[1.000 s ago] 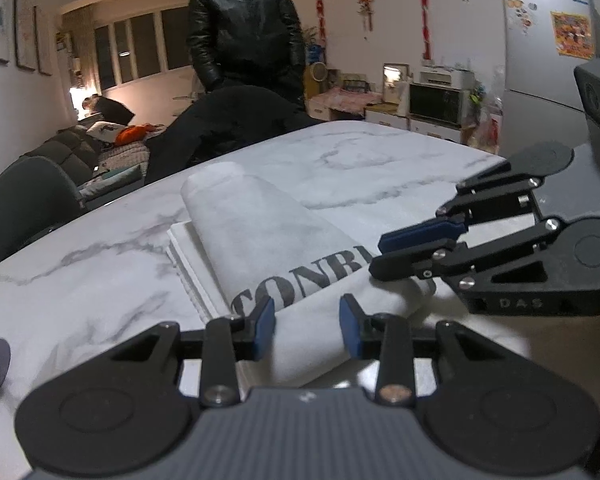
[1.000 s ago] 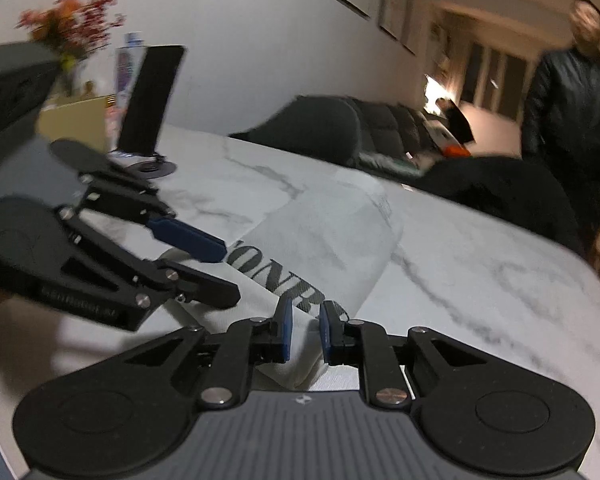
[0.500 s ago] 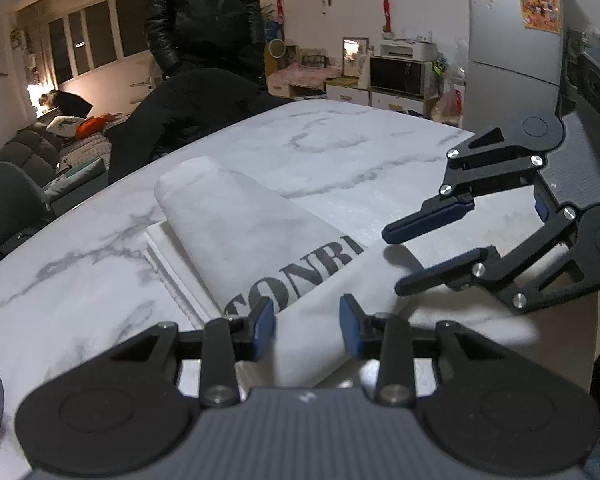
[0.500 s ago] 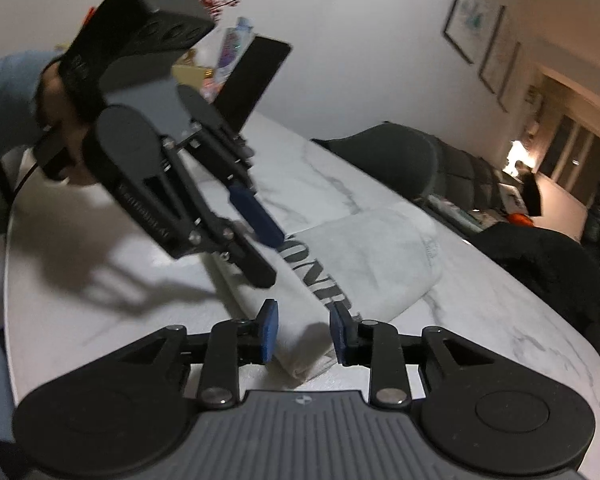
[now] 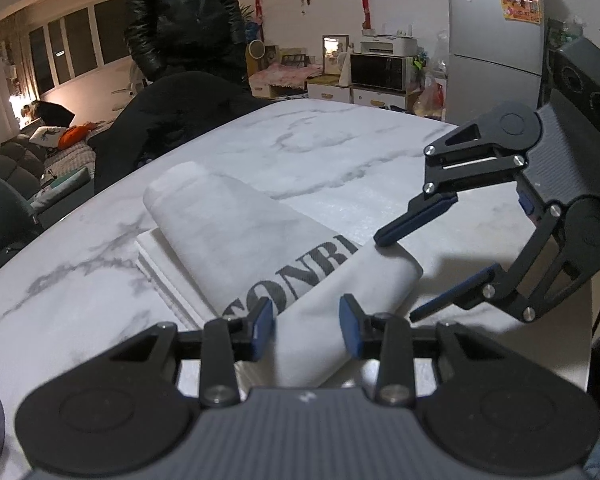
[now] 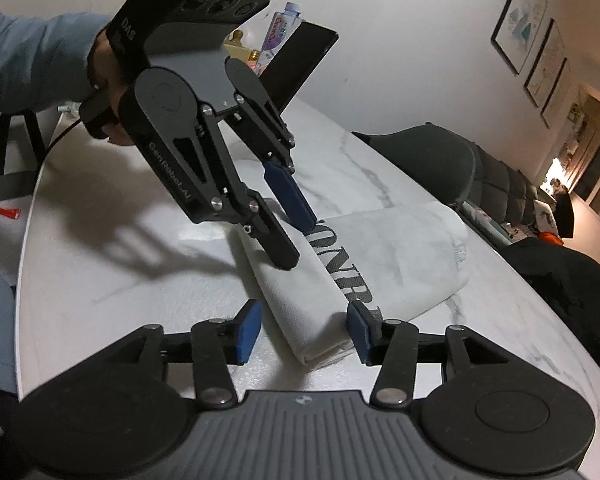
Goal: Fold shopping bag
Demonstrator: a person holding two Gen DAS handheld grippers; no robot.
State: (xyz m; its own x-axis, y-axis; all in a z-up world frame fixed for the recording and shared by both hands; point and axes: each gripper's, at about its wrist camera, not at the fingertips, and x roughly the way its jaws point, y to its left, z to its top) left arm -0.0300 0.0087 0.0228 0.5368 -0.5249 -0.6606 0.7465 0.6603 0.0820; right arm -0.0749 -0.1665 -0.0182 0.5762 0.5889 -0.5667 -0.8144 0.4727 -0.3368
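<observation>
Left wrist view: looking along the left gripper (image 5: pixel 306 326), standing released, jaws parted and gripping nothing. Seeing the shopping bag (image 5: pixel 236 232) lying directly ahead of the fingertips on the marble table (image 5: pixel 340 152), already doubled over into a long, flat, pale bundle with dark lettering on its top layer. Seeing its near end passing between and under the parted pads, its far end running away ahead and to the left. Noting the right gripper (image 5: pixel 398 278) ahead and to the right, also released, hovering at the bundle's right-hand edge with one fingertip just above the cloth; not telling whether touching.

Right wrist view: looking along the right gripper (image 6: pixel 304 332), jaws spread wide, holding nothing. Finding the shopping bag (image 6: pixel 400 248) ahead, one folded corner reaching in between the pads, the bulk extending ahead and to the right across the table (image 6: pixel 120 300). Noting the left gripper (image 6: pixel 298 242) ahead and above, held in a hand (image 6: pixel 104 72), pointing down at the bundle's left fold line, jaws apart, contact with the cloth not being clear.

Handling, as a judgement: treating the material as light, soft, non-woven fabric, sagging and springing open rather than holding a crease, and sliding easily on the smooth marble. Taking hold at the near corners or along a folded edge, pinching all layers together; avoiding a grip on the top layer alone, risking the stack peeling apart. Pressing flat after each fold, expecting rebound.
</observation>
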